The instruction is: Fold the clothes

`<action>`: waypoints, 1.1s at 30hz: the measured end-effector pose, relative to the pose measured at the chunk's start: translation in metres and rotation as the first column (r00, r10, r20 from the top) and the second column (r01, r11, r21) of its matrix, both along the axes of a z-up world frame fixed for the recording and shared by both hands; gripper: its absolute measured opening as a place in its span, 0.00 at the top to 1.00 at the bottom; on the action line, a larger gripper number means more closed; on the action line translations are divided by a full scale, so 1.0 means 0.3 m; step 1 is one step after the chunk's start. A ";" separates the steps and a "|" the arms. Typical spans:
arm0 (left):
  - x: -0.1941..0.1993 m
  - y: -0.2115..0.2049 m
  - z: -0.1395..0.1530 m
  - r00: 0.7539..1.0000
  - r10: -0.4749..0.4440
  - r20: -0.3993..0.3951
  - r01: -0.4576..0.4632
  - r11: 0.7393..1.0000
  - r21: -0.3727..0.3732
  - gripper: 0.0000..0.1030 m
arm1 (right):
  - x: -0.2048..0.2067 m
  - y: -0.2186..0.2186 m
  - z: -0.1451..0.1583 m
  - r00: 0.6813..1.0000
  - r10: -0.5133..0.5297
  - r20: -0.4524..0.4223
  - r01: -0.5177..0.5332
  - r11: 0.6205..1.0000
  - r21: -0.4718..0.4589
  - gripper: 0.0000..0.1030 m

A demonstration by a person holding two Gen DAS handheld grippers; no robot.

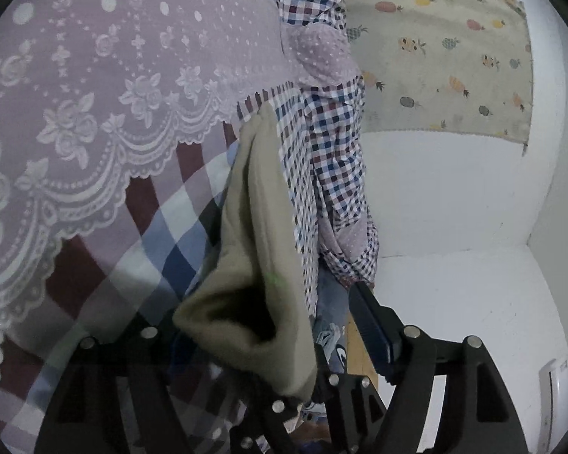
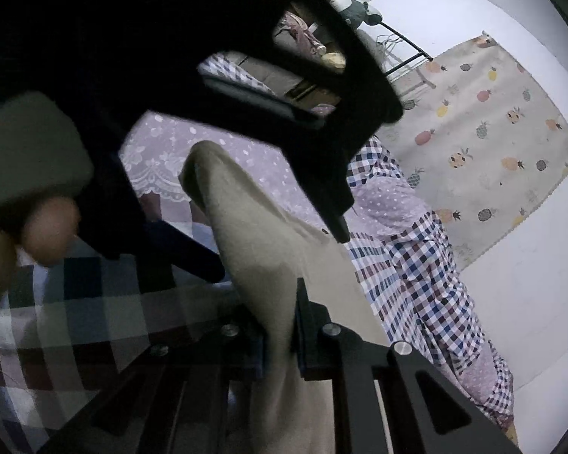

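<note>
Right gripper [image 2: 284, 325] tilted toward 11 o'clock, jaws clamped on beige cloth [image 2: 261, 234], left gripper [image 1: 284, 325] wide apart, cloth draped between its fingers, ungripped, above checked bedsheet [image 1: 163, 234]

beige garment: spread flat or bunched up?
Bunched, off the bed. The beige garment hangs in loose folds, pinched in the right gripper; the left gripper is open around its drooping fold.

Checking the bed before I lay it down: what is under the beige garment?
Under the beige garment lie a checked sheet and the lilac lace cover. Anything directly beneath its folds is hidden.
</note>
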State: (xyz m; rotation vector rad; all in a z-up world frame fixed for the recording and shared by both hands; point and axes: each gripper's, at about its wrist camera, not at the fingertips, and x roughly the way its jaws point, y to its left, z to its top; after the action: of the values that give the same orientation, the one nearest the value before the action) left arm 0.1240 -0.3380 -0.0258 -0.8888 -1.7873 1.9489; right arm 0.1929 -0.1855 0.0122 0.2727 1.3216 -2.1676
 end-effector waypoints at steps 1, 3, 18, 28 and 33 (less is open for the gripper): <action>0.000 -0.001 -0.004 1.000 -0.004 0.003 0.004 1.000 0.004 0.27 | -0.003 0.002 0.003 1.000 0.001 0.000 -0.001 1.000 -0.003 0.89; 0.002 -0.003 -0.010 1.000 -0.012 0.007 0.012 1.000 0.009 0.31 | -0.008 0.005 0.009 1.000 0.002 0.001 -0.002 1.000 -0.009 0.89; 0.019 -0.007 -0.023 1.000 -0.003 0.029 0.005 0.999 -0.047 0.91 | 0.025 0.033 -0.025 0.999 0.020 -0.048 -0.020 1.000 0.009 0.69; 0.010 -0.017 -0.020 1.000 -0.003 0.028 0.005 0.999 -0.047 0.92 | 0.014 0.194 -0.081 0.990 -0.092 -0.106 0.097 0.994 0.041 0.52; 0.010 -0.029 -0.020 1.000 0.009 0.026 -0.008 0.999 -0.043 0.92 | -0.021 0.335 -0.098 0.979 -0.169 -0.114 0.179 0.981 0.076 0.52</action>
State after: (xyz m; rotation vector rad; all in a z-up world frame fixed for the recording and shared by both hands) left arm 0.1271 -0.3467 -0.0317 -0.9266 -1.7726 1.9965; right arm 0.1865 -0.0849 -0.0171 0.3211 1.5038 -2.3008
